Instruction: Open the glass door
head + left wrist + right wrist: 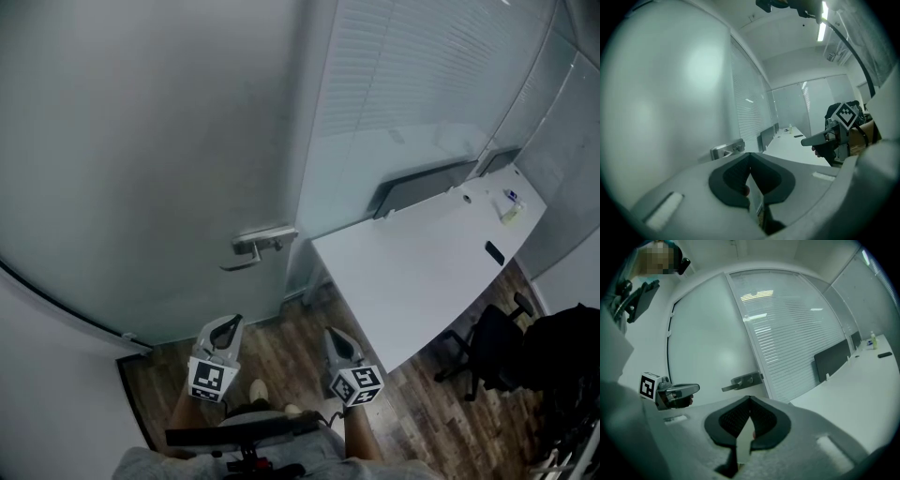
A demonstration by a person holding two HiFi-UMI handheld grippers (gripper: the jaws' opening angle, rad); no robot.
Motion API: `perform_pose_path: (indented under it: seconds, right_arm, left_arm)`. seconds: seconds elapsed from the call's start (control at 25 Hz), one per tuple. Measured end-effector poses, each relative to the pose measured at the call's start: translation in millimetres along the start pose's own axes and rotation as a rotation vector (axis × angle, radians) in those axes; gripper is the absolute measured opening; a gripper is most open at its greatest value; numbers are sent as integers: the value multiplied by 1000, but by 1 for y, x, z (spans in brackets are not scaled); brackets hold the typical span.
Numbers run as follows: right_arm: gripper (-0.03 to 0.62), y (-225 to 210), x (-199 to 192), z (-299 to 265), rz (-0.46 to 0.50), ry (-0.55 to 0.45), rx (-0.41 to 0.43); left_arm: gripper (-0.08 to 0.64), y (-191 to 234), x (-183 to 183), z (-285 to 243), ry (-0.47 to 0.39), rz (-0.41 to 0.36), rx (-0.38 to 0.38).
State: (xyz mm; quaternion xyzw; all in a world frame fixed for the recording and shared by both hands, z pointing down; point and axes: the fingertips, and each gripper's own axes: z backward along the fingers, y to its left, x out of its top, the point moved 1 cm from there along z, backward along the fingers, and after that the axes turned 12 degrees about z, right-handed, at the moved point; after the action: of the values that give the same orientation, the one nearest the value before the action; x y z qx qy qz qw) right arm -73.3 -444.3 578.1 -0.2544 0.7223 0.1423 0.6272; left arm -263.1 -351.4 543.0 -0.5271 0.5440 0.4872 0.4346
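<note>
The frosted glass door (141, 141) fills the left of the head view, and its metal lever handle (262, 243) sits at its right edge. My left gripper (227, 323) and right gripper (334, 335) hang side by side below the handle, apart from it, and both point toward the door. In the left gripper view the jaws (750, 155) meet at their tips with nothing between them, and the handle (727, 149) lies just ahead on the left. In the right gripper view the jaws (750, 399) are likewise shut and empty, with the handle (743, 380) ahead.
A white desk (422, 262) stands close on the right, with a dark monitor (422, 186) at its back and small items at its far end. A black office chair (492, 347) and a dark bag (567, 356) stand beyond it. A glass partition with blinds (422, 84) adjoins the door.
</note>
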Motion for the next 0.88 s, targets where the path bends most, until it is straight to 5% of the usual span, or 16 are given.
perform_pose_path:
  seconds: [0.28,0.68,0.88]
  right_arm:
    - [2,-12,0,7,-20,-10,-84]
    - [2,-25,-6,25,-52,-18,-178]
    - [2,-31,-4,30,-52,-28,-211]
  left_arm:
    - [7,19,4,-32,53,-150,-68]
    - [115,55,9,-79,165,-427,-159]
    - [149,60,7,-91,186,-481,-187]
